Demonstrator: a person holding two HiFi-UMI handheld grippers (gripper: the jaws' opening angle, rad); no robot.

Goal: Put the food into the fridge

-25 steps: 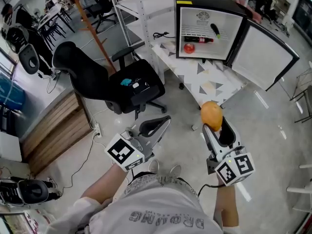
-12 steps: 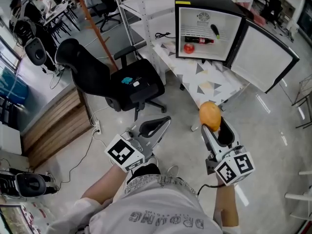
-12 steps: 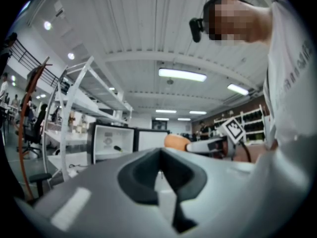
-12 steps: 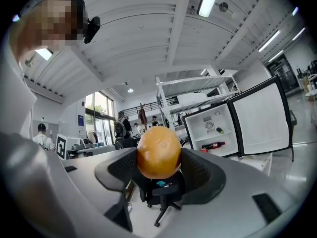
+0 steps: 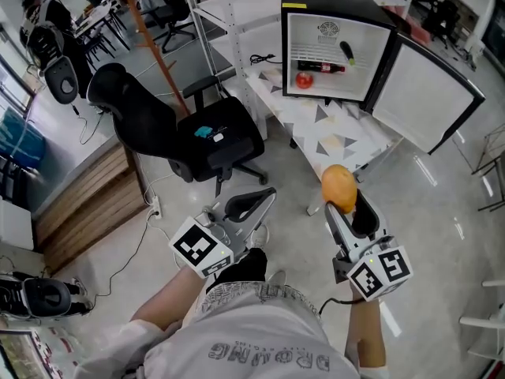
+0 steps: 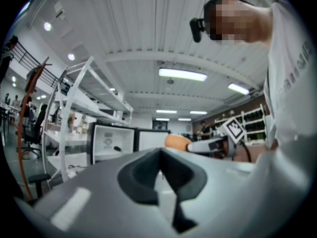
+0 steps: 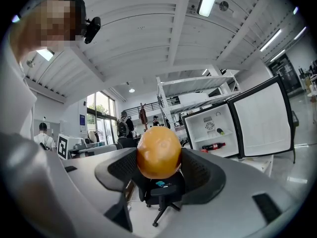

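An orange sits clamped between the jaws of my right gripper, held at waist height above the floor. In the right gripper view the orange fills the gap of the right gripper. The small black fridge stands open on a white table ahead, its door swung right. Inside are a red tomato, a bottle and a dark green vegetable. My left gripper is shut and empty, level with the right one; its jaws meet.
A black office chair stands left of the table, between me and a white shelving rack. A wooden platform and a cable lie on the floor to the left. Glossy floor spreads to the right.
The person has stepped forward, with a dark leg now under the left gripper. The fridge and chair sit slightly nearer. Both grippers keep their pose, and the orange stays held.
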